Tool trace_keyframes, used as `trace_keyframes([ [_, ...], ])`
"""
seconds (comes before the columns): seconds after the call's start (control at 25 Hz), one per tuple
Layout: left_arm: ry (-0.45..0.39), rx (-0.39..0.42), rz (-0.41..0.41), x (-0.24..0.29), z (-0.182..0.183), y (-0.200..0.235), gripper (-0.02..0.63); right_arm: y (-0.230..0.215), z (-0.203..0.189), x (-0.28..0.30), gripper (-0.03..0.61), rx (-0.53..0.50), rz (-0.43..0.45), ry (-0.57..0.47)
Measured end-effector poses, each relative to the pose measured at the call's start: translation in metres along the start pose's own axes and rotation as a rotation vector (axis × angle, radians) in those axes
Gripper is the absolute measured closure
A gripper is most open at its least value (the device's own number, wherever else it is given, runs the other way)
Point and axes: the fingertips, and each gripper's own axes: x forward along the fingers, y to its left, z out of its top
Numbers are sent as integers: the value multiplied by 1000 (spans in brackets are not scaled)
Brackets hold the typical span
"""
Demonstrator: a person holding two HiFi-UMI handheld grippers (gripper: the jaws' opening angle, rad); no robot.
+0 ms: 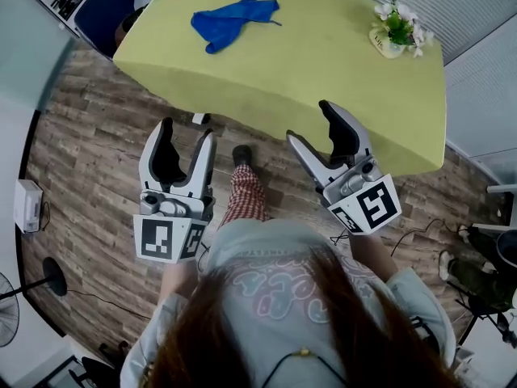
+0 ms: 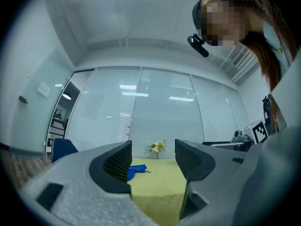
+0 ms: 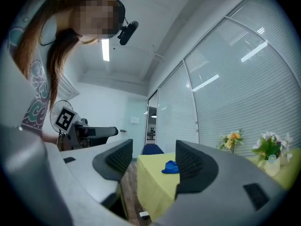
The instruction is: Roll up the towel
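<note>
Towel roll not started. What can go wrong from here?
1. The towel lies crumpled, not flat. Rolled as it is, it would likely come out lumpy or lopsided, so it probably needs spreading first.
2. It sits at the far side of the table, while the left gripper and right gripper are open and empty short of the near edge. That makes a long reach.
3. The flowers stand at the far right corner, and a wide sweep by the right gripper might tip them.

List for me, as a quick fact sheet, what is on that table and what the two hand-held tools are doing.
Table: yellow-green, person standing at its near edge
Towel: blue, crumpled, not rolled, far left of table
Flowers: small pot, far right corner
Left tool: open, empty, well short of the towel
Right tool: open, empty, well short of the towel
Rolling: not yet begun
</note>
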Motion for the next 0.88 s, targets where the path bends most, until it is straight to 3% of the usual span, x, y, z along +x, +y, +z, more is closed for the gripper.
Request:
trace_keyframes([
  [0.6, -24, -4, -52, 171, -13, 106, 357, -119, -22, 140, 307, -2, -71, 0],
  [0.88, 3, 5, -94, 241, -17, 157, 356, -164, -23, 206, 307, -1, -101, 10],
])
